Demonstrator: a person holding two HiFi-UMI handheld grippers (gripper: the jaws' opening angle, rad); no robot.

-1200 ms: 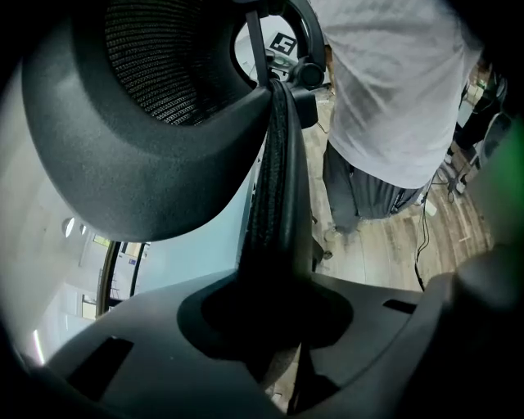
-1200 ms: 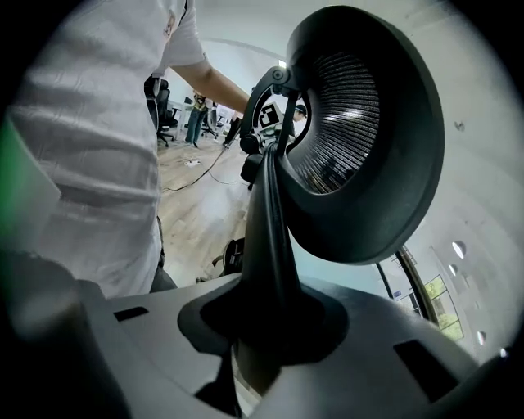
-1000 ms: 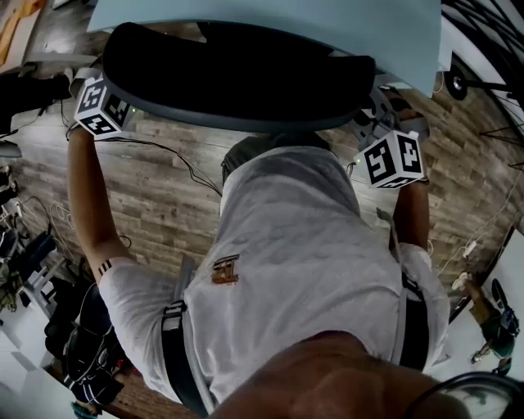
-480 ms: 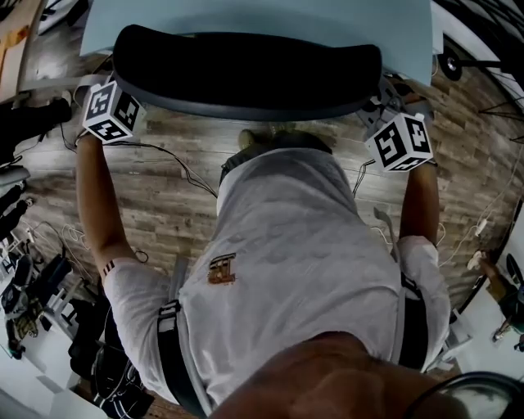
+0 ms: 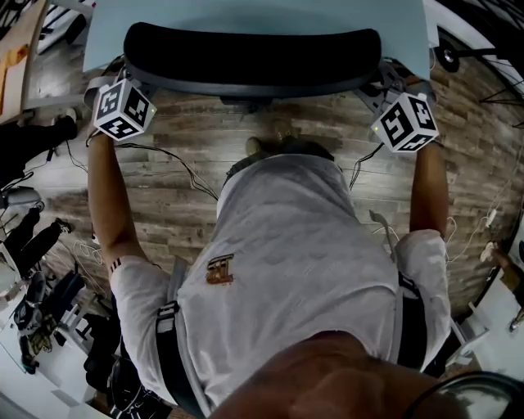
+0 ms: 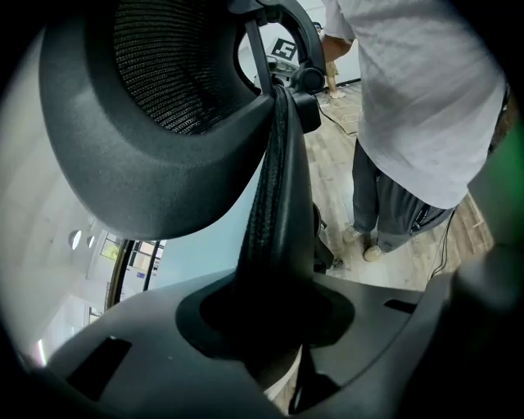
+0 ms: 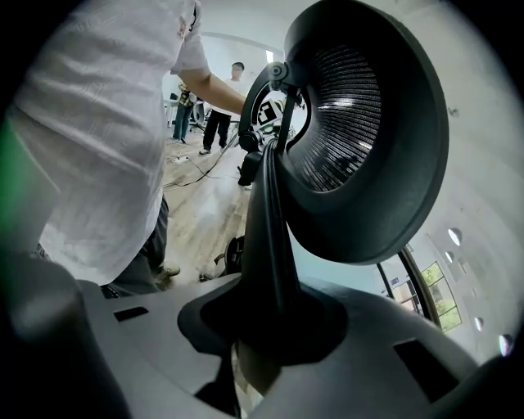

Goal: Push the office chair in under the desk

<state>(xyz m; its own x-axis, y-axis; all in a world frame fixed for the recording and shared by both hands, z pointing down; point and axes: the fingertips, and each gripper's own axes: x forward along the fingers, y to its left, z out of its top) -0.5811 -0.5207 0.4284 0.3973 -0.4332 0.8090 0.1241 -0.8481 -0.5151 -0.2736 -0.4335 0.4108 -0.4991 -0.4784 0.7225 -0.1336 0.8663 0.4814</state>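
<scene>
At the desk: chair gripped on both sides

Backrest against the rim of the desk (image 5: pixel 246 12), the chair (image 5: pixel 254 56) is standing before the person. The right gripper (image 7: pixel 270 327) is clamping one backrest edge. The left gripper (image 6: pixel 274 327) is holding the other, its jaws opening.

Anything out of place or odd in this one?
Nothing damaged or spilled. The office chair sits square to the desk; only loose cables trail across the wood floor behind it.
</scene>
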